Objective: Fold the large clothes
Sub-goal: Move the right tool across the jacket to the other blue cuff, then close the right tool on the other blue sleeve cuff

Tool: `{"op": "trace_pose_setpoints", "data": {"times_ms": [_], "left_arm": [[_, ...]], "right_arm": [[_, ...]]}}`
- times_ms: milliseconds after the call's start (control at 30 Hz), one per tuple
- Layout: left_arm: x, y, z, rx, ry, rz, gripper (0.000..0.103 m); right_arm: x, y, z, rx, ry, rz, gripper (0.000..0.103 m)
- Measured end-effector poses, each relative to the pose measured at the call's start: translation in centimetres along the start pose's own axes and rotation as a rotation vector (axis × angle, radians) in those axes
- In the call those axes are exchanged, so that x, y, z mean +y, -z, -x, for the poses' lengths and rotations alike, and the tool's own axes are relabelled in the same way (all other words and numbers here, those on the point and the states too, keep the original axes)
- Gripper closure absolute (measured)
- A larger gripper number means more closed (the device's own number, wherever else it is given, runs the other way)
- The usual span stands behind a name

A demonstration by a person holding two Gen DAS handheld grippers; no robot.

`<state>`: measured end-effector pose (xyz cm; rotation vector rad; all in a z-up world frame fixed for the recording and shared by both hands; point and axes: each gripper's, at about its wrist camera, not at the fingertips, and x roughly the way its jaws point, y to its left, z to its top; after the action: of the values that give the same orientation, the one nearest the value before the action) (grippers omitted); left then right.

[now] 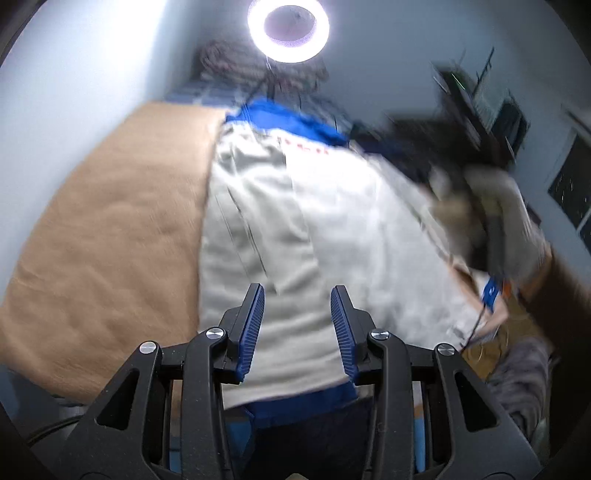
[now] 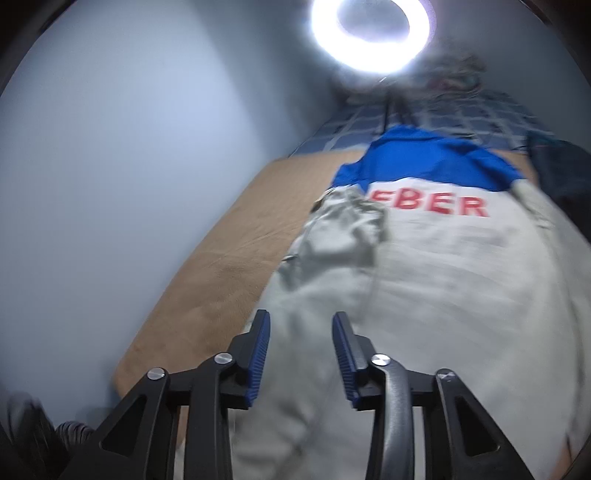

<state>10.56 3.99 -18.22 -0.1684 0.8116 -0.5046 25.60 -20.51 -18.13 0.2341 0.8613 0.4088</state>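
Observation:
A large white jacket (image 1: 314, 221) with blue shoulders, a blue hem and red letters lies spread on a tan cloth (image 1: 110, 229). My left gripper (image 1: 297, 295) is open and empty, just above the jacket's lower part. In the right wrist view the same jacket (image 2: 443, 295) shows red letters "EBER" and a sleeve folded across its left side. My right gripper (image 2: 301, 321) is open and empty over the jacket's left edge. The other hand-held gripper (image 1: 491, 221), held in a gloved hand, shows blurred at the right of the left wrist view.
A bright ring lamp (image 1: 288, 27) stands at the far end, also in the right wrist view (image 2: 369, 33). A blue checked cover (image 2: 424, 114) lies beyond the tan cloth (image 2: 229, 258). A pale wall (image 2: 129, 184) runs along the left. Dark shelving (image 1: 480, 103) stands at the right.

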Motion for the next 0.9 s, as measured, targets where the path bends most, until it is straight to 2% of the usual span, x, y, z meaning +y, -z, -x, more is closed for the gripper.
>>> {"op": "trace_pose_setpoints", "data": {"times_ms": [100, 200, 300, 400, 700, 733, 767, 833, 900], "left_arm": [[-0.2, -1.5, 1.8, -0.042, 0.005, -0.001, 0.066], [-1.4, -2.7, 2.6, -0.072, 0.013, -0.004, 0.066], [-2.3, -3.9, 3.1, -0.090, 0.043, -0.005, 0.055], [-3.9, -4.4, 2.9, -0.103, 0.067, -0.011, 0.054], [-7.9, -3.3, 0.7, -0.055, 0.130, -0.027, 0.054], [-8.2, -3.2, 0.6, -0.046, 0.132, -0.032, 0.054], [-8.6, -3.0, 0.3, -0.037, 0.132, -0.034, 0.054], [-9.0, -2.8, 0.2, -0.027, 0.131, -0.037, 0.054], [-9.4, -2.6, -0.1, -0.019, 0.131, -0.040, 0.054]], "right_arm": [[-1.3, 1.2, 3.8, -0.038, 0.035, -0.016, 0.063], [-3.0, 3.9, 8.4, -0.074, 0.085, -0.036, 0.062], [-5.0, 6.2, 12.1, -0.088, 0.162, -0.040, 0.059], [-7.3, 8.3, 15.3, -0.087, 0.211, -0.056, 0.053], [-17.0, 13.8, 23.2, -0.136, 0.369, -0.274, 0.051], [-18.2, 14.2, 23.7, -0.140, 0.386, -0.304, 0.048], [-19.3, 14.6, 24.2, -0.141, 0.403, -0.332, 0.040], [-21.3, 15.5, 24.8, -0.146, 0.450, -0.375, 0.034], [-23.2, 16.4, 25.4, -0.154, 0.481, -0.434, 0.034]]}}
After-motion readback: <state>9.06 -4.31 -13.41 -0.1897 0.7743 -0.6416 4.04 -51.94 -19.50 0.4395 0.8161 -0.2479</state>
